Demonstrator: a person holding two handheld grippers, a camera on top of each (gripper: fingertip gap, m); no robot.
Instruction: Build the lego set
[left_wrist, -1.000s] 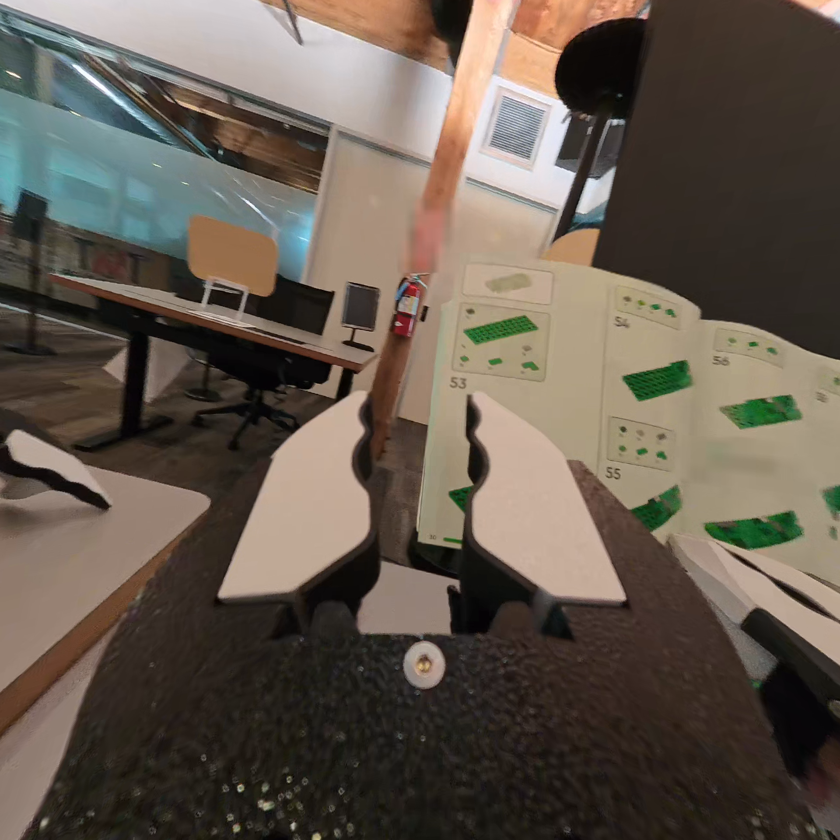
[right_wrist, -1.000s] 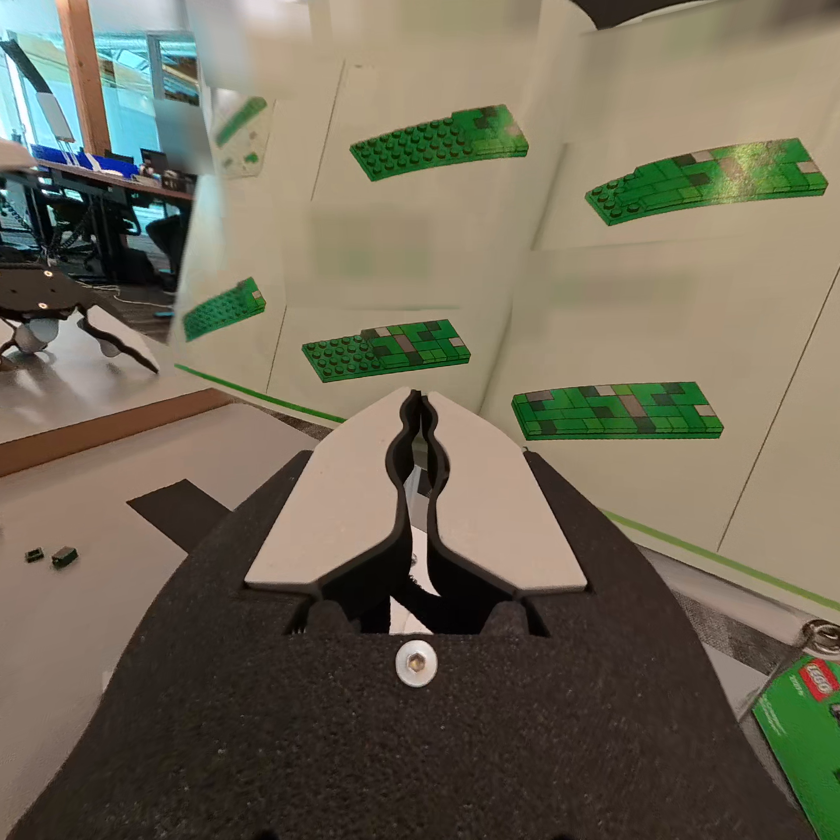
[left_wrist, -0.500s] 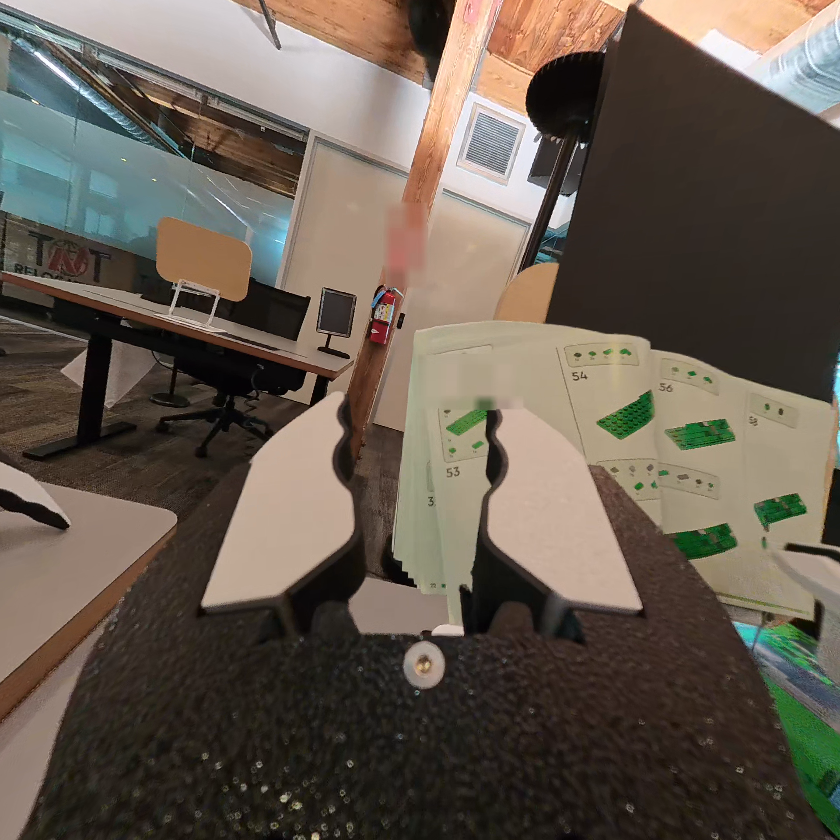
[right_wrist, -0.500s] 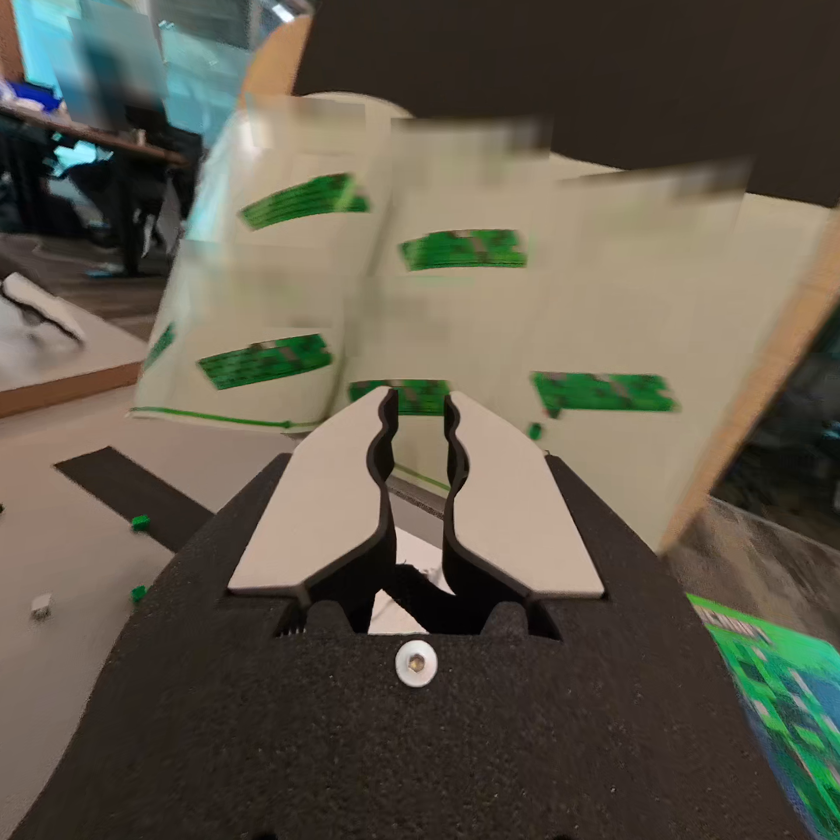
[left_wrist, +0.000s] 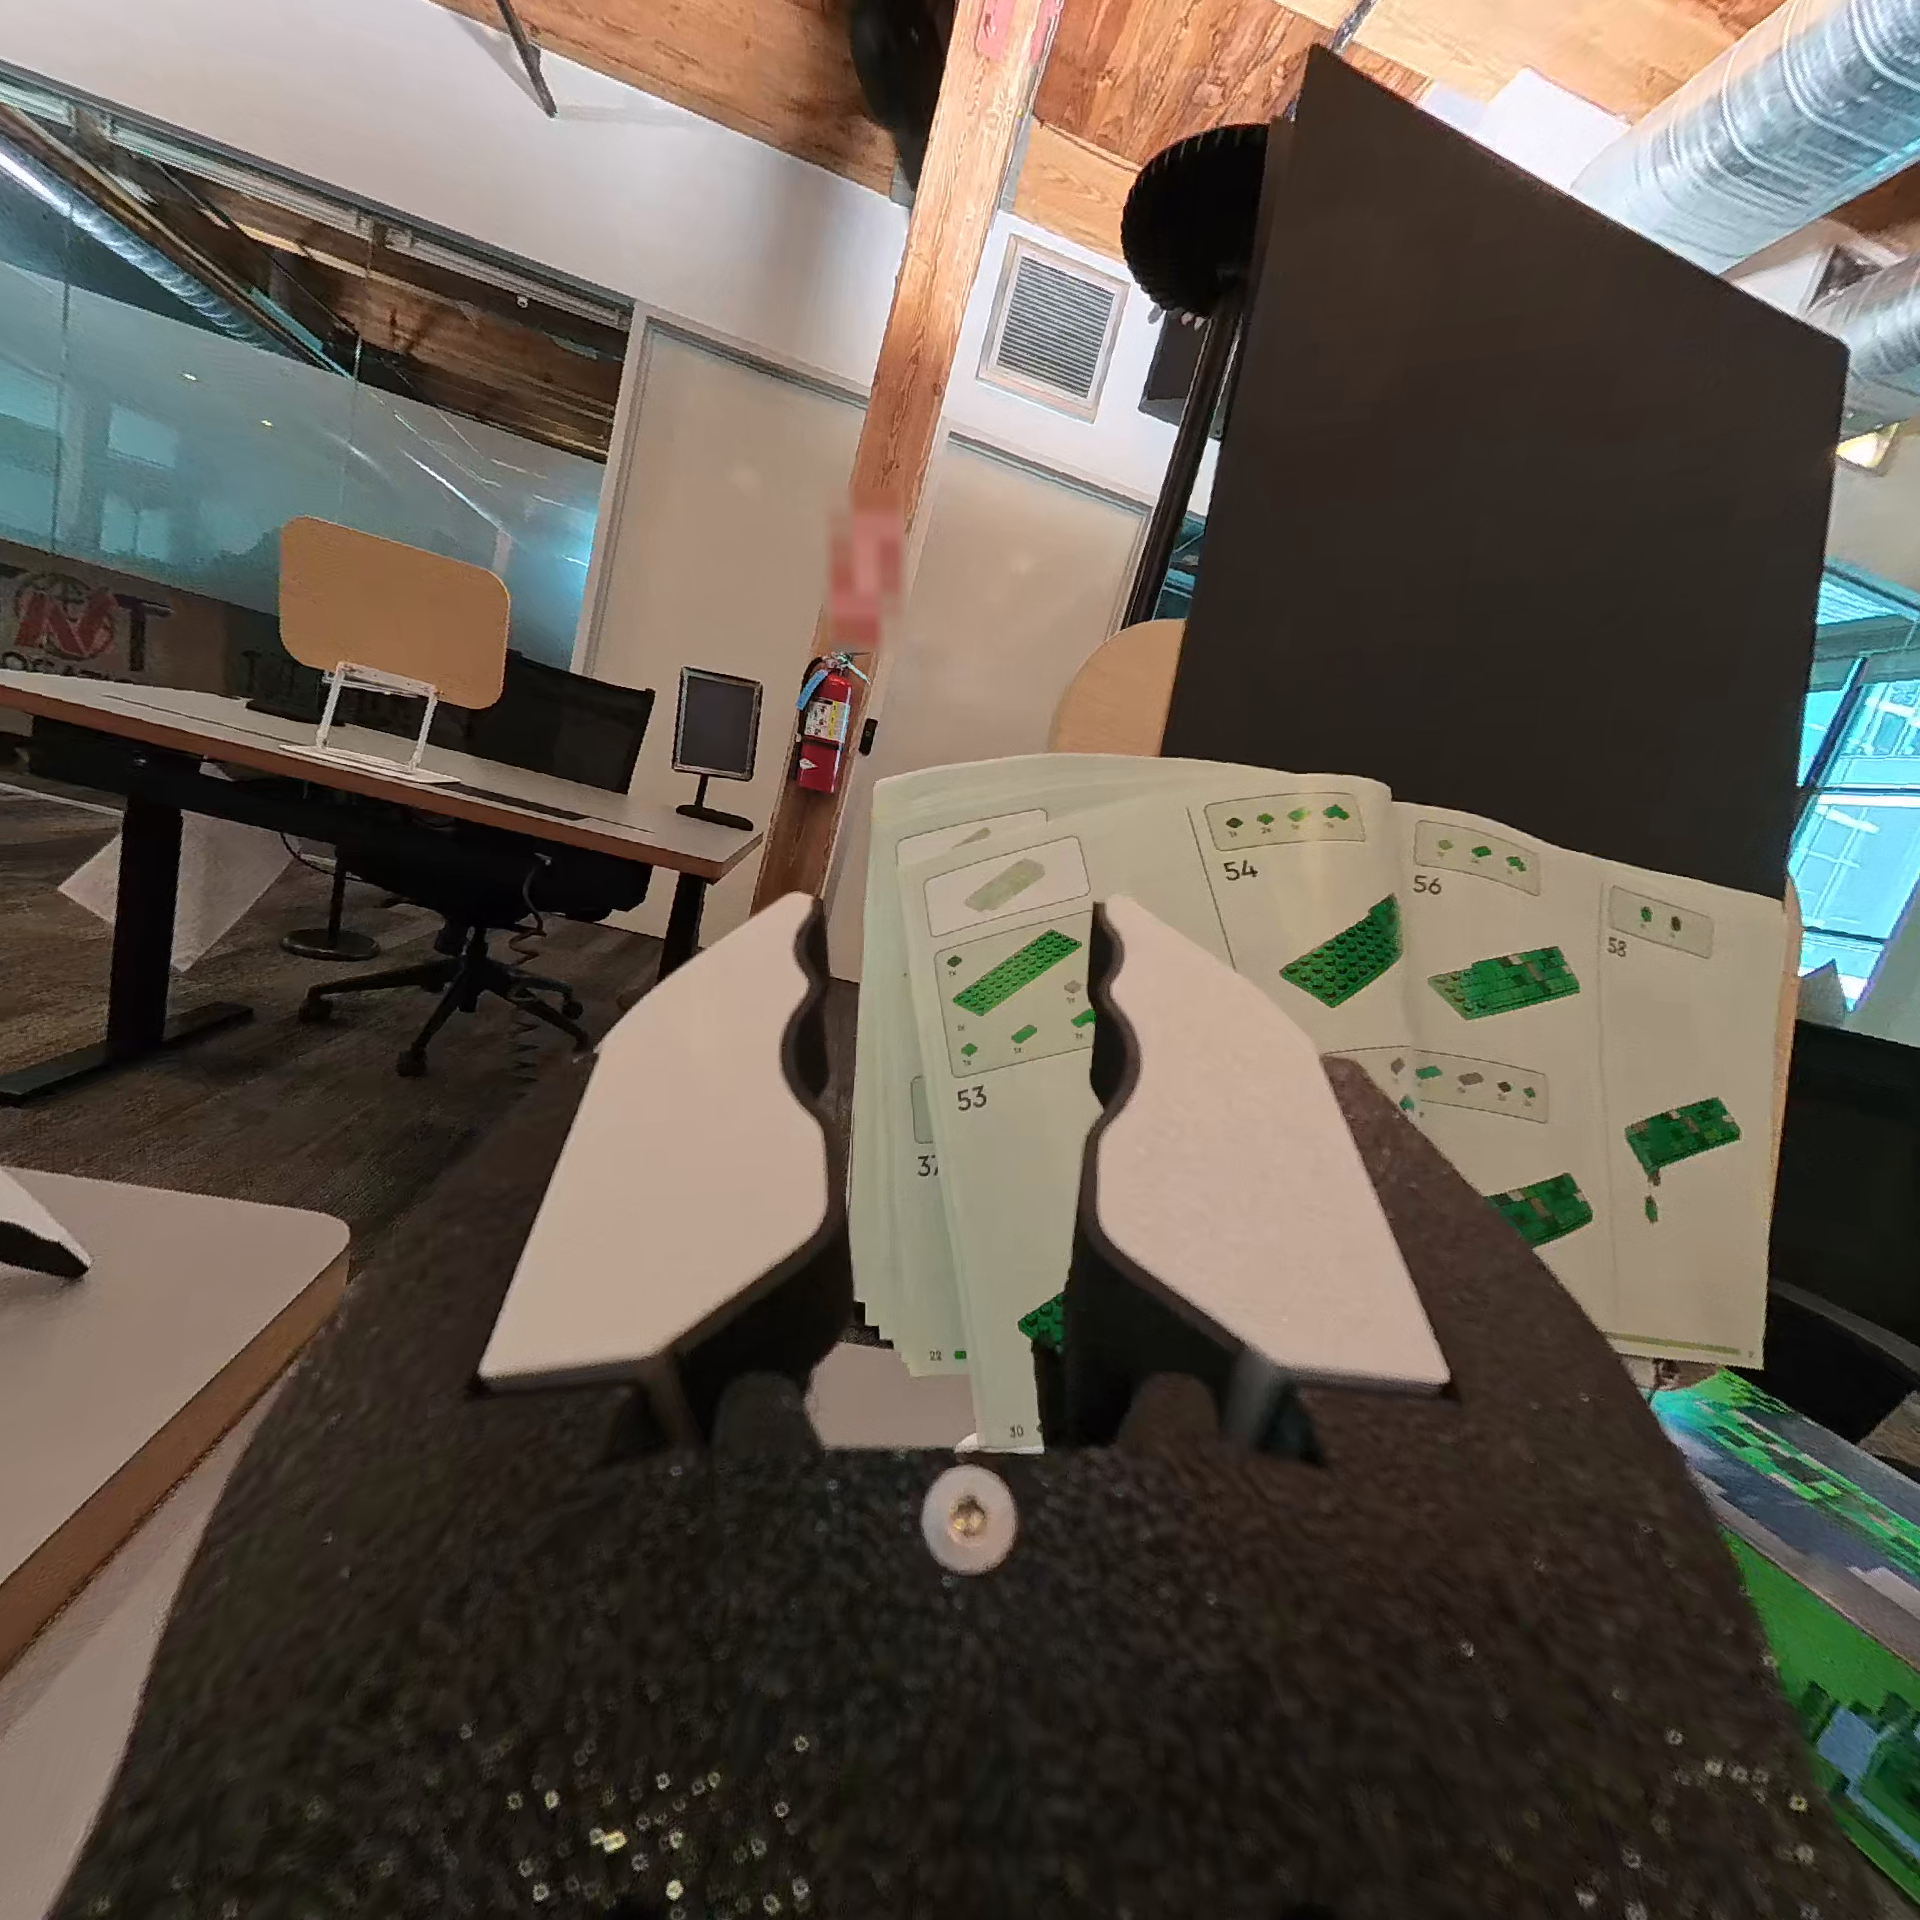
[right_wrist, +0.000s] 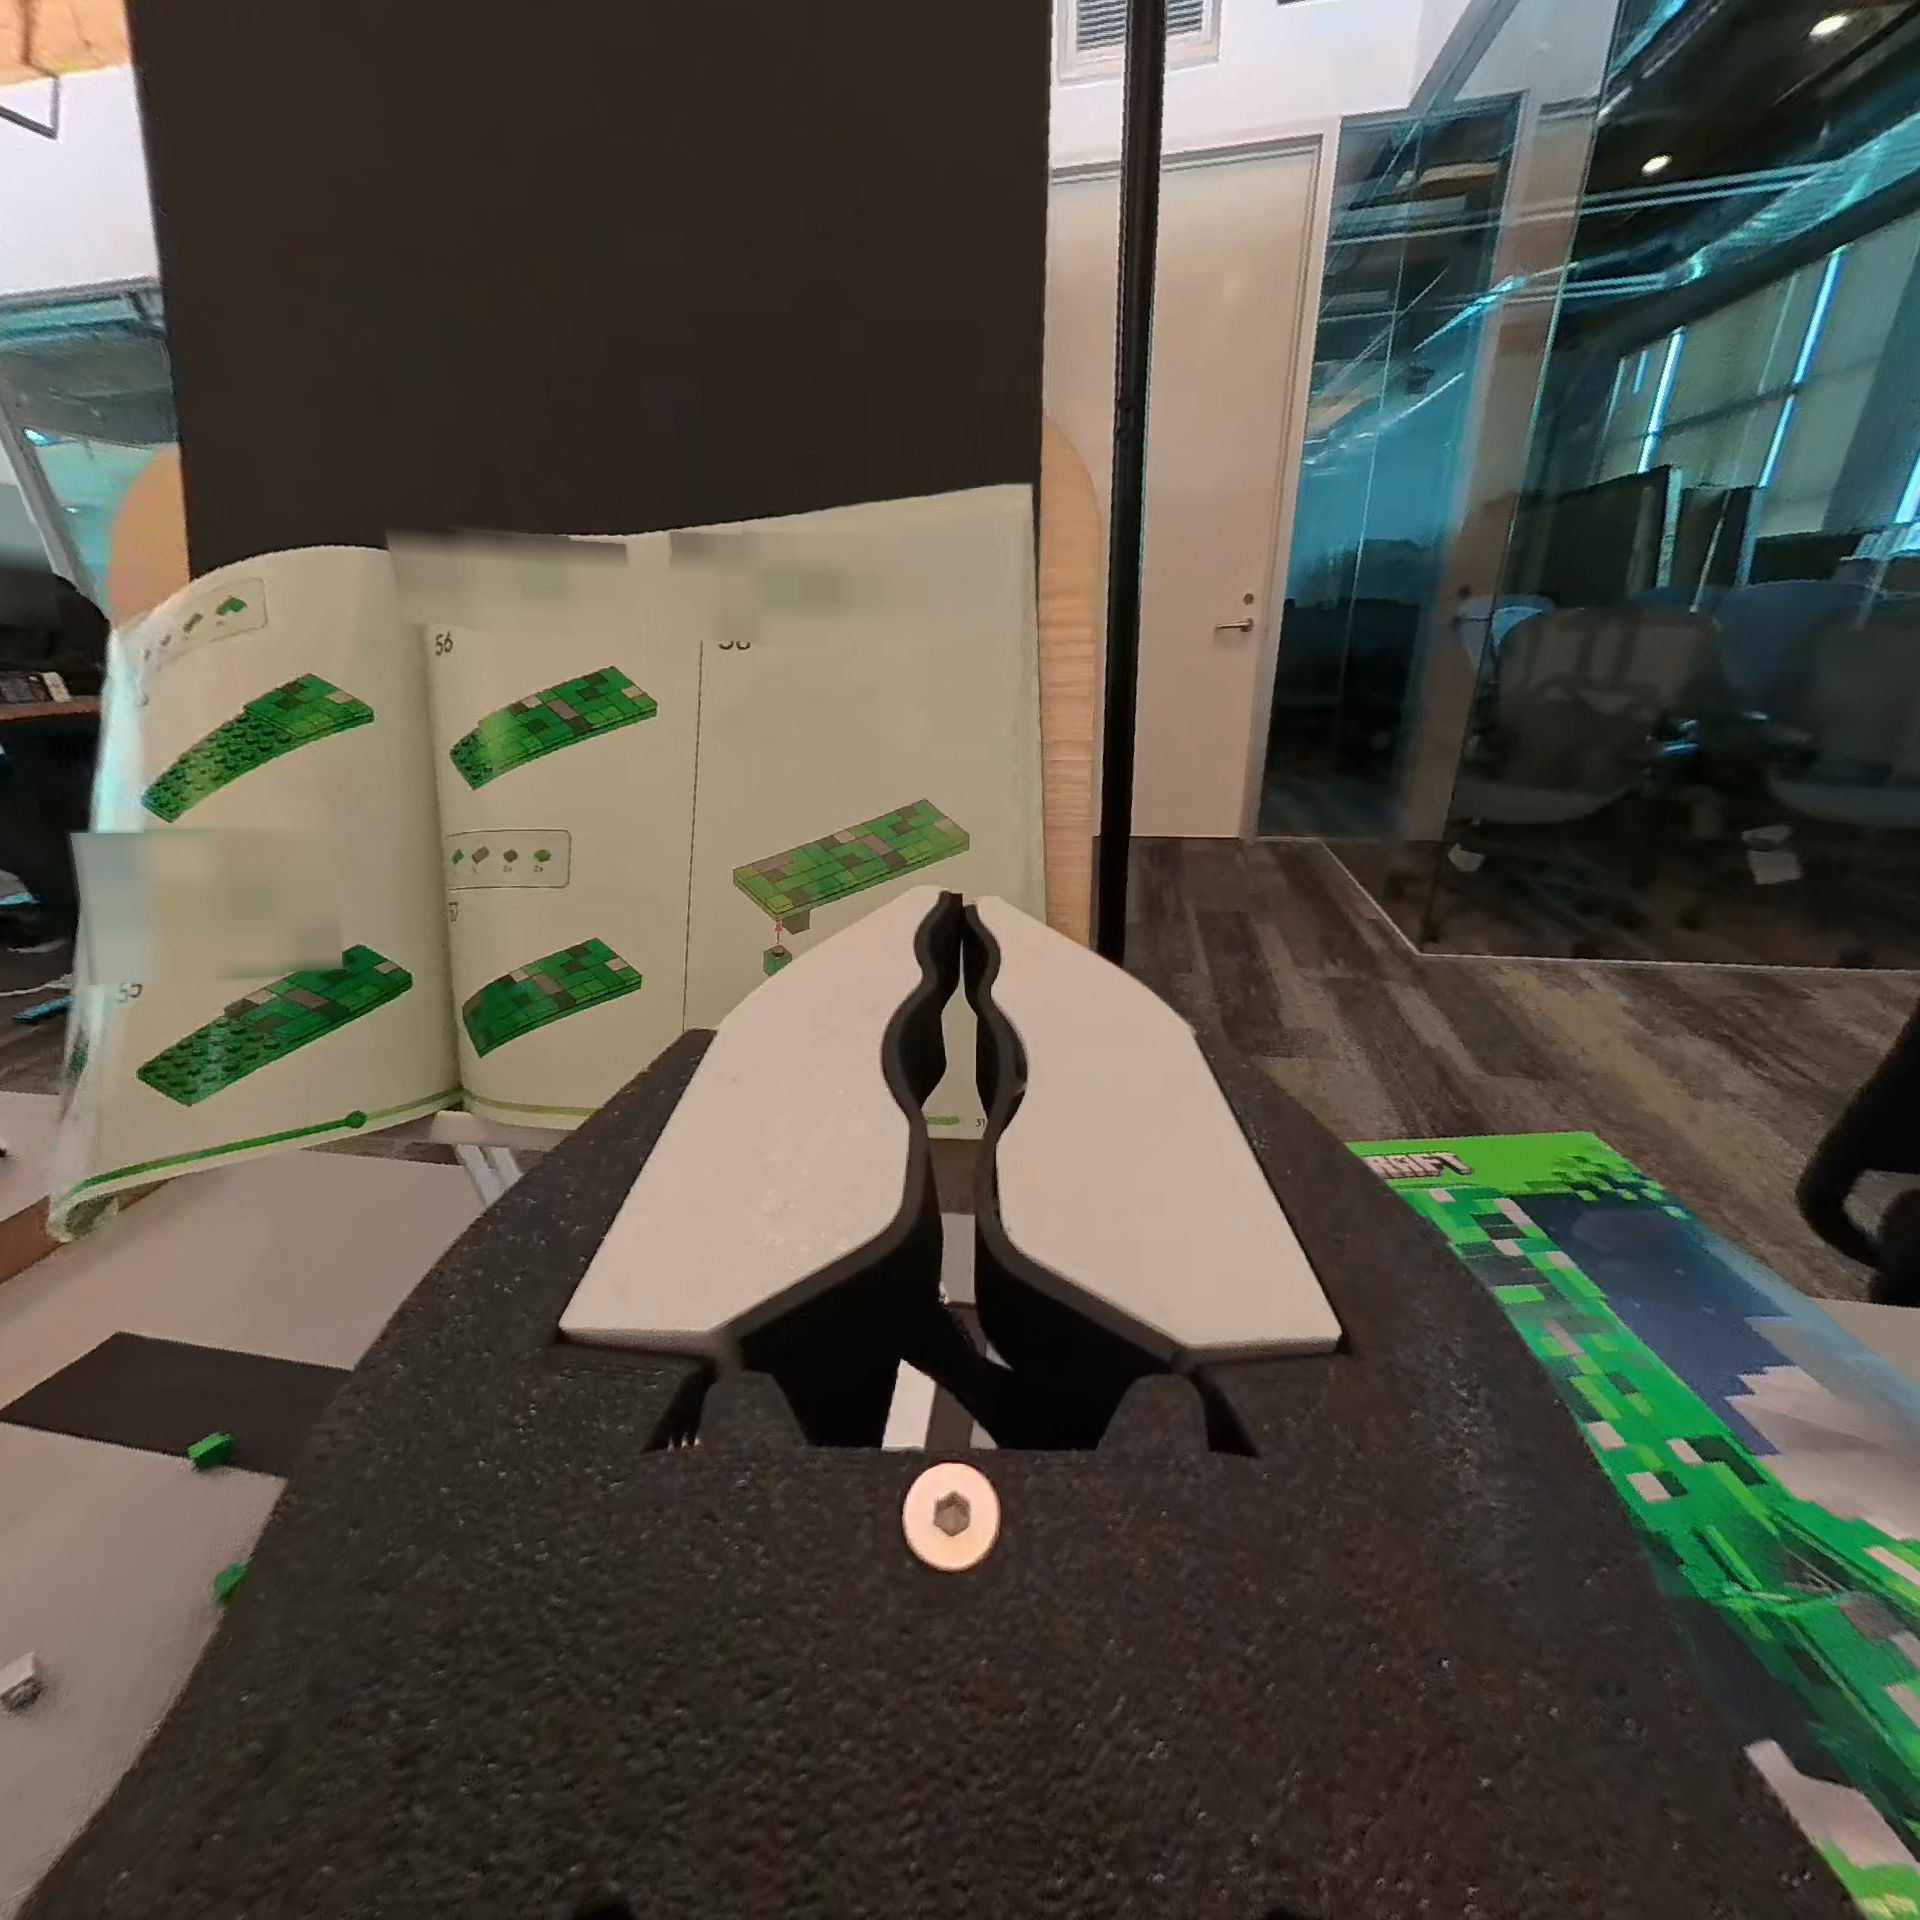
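Open office, light tabletop with wood edge (left_wrist: 156, 1382).
From my left: desk (left_wrist: 436, 779), wooden post (left_wrist: 914, 436); left gripper (left_wrist: 956, 925) open, touching nothing I can see, instruction booklet (left_wrist: 1299, 935) propped against black panel (right_wrist: 582, 260); right gripper (right_wrist: 958, 912) shut, bare; green box (right_wrist: 1621, 1351).

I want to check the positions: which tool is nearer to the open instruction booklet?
Left. The left tool is open with the booklet pages seen between its fingers; the right tool is shut, back from it.

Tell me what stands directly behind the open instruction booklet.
Behind the instruction booklet stands a tall black panel, with a light wooden board edging out beside it. The panel's lower part is hidden by the pages.
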